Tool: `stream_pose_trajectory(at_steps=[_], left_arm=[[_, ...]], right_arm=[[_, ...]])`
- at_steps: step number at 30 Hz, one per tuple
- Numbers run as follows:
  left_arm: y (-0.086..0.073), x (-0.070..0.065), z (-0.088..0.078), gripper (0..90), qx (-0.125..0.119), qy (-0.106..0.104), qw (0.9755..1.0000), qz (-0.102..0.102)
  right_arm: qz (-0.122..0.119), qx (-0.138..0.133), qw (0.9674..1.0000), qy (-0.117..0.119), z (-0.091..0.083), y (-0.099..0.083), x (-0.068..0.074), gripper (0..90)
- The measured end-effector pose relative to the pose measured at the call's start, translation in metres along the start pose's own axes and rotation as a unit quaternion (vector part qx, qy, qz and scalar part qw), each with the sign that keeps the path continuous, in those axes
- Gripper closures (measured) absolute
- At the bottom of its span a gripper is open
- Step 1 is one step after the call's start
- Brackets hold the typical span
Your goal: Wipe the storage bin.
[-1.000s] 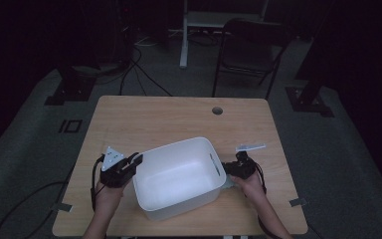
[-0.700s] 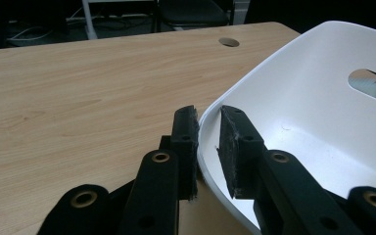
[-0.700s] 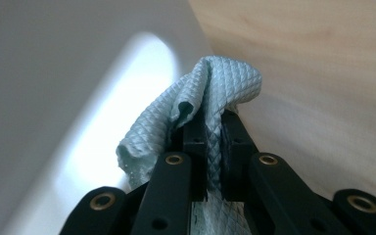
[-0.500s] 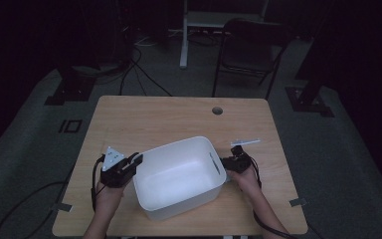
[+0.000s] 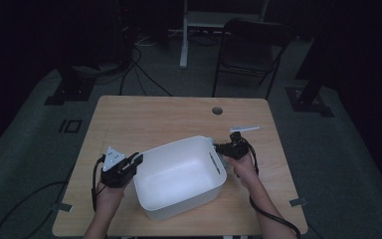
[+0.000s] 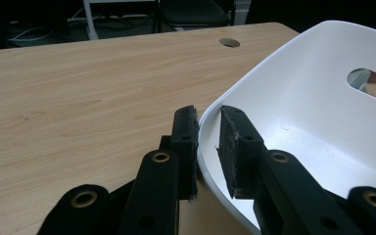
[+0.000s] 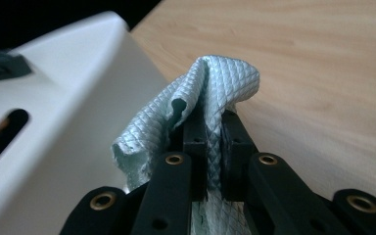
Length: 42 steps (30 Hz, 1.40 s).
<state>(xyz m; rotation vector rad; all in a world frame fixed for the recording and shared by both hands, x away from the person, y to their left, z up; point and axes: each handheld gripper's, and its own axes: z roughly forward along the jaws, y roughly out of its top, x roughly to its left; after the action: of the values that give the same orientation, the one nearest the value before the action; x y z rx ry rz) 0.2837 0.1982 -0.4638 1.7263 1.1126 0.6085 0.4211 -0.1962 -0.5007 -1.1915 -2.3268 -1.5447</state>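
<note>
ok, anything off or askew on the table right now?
Mostly fine. The white tub sits skewed to the table edges, its rim pinched by the left gripper. The right gripper clamps a pale green quilted cloth, bunched, beside the tub's outer wall. No spill or damage visible.

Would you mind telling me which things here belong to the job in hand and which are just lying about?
In the job:
- white tub, its rim clamped by the left gripper
- pale green cloth, pinched in the right gripper beside the tub

Lying about:
- table
- folding chair beyond it
- floor cables
</note>
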Motion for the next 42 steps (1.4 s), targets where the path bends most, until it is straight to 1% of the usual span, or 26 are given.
stream_pose_trajectory(at_steps=[2, 5, 8, 13, 15, 16, 18, 20, 24, 26, 28, 31, 32, 34, 36, 39, 40, 41, 42], left_arm=[[0.000, 0.000, 0.000, 77.5, -0.001, 0.000, 1.0000, -0.001], [0.000, 0.000, 0.000, 77.4, -0.002, 0.001, 1.0000, -0.002], [-0.001, 0.000, 0.000, 77.4, -0.003, 0.000, 1.0000, -0.003], [-0.001, 0.000, 0.000, 77.4, -0.004, -0.001, 1.0000, -0.004], [-0.001, 0.001, 0.000, 77.3, -0.003, -0.002, 1.0000, -0.003], [-0.001, 0.001, 0.000, 77.3, -0.003, -0.003, 1.0000, -0.002], [-0.001, 0.002, 0.000, 77.3, -0.003, -0.007, 1.0000, -0.002], [0.000, 0.003, 0.000, 77.3, -0.002, -0.010, 0.9999, 0.001], [0.000, 0.004, 0.000, 76.1, -0.002, -0.021, 0.9998, 0.000], [0.000, 0.005, -0.001, 74.8, 0.002, -0.025, 0.9996, 0.010], [0.002, 0.007, -0.001, 74.8, 0.002, -0.031, 0.9995, 0.009], [0.006, 0.013, -0.004, 74.7, -0.004, -0.036, 0.9993, 0.008], [0.007, 0.015, -0.004, 72.6, -0.004, -0.039, 0.9992, 0.006], [0.010, 0.019, -0.004, 71.7, 0.000, -0.047, 0.9988, 0.013], [0.010, 0.023, -0.002, 68.7, 0.005, -0.061, 0.9981, 0.010], [0.010, 0.023, 0.001, 65.0, 0.014, -0.087, 0.9960, 0.018], [0.011, 0.022, 0.002, 64.7, 0.019, -0.091, 0.9953, 0.025], [0.012, 0.020, 0.004, 63.6, 0.023, -0.090, 0.9950, 0.036], [0.012, 0.019, 0.005, 63.3, 0.027, -0.091, 0.9946, 0.041]], right_arm=[[0.007, 0.005, 1.0000, 0.002, 0.005, -0.004, -0.005, 84.3], [0.014, 0.015, 0.9998, -0.002, 0.011, -0.009, -0.010, 84.3], [0.017, 0.028, 0.9994, -0.013, 0.018, -0.013, -0.013, 84.3], [0.027, 0.040, 0.9987, -0.018, 0.028, -0.020, -0.020, 84.2], [0.032, 0.049, 0.9981, -0.021, 0.032, -0.023, -0.024, 84.2], [0.036, 0.051, 0.9978, -0.022, 0.034, -0.024, -0.025, 84.1], [0.042, 0.045, 0.9979, -0.017, 0.034, -0.026, -0.027, 84.0], [0.038, 0.041, 0.9982, -0.023, 0.033, -0.026, -0.025, 83.9], [0.024, 0.018, 0.9990, -0.032, 0.020, -0.019, -0.018, 83.8], [0.021, 0.002, 0.9992, -0.033, 0.010, -0.015, -0.016, 83.9], [0.020, -0.010, 0.9992, -0.033, 0.000, -0.013, -0.013, 83.8], [0.021, -0.030, 0.9987, -0.035, -0.016, -0.011, -0.010, 83.8], [0.022, -0.037, 0.9984, -0.037, -0.021, -0.011, -0.009, 83.8], [0.021, -0.050, 0.9977, -0.040, -0.032, -0.012, -0.005, 83.8], [0.024, -0.061, 0.9970, -0.040, -0.043, -0.014, -0.002, 83.8], [0.020, -0.073, 0.9960, -0.049, -0.058, -0.017, 0.005, 83.8], [0.019, -0.075, 0.9956, -0.051, -0.063, -0.018, 0.006, 83.7], [0.018, -0.077, 0.9954, -0.054, -0.067, -0.018, 0.007, 83.8], [0.019, -0.079, 0.9951, -0.055, -0.070, -0.019, 0.007, 83.7]])
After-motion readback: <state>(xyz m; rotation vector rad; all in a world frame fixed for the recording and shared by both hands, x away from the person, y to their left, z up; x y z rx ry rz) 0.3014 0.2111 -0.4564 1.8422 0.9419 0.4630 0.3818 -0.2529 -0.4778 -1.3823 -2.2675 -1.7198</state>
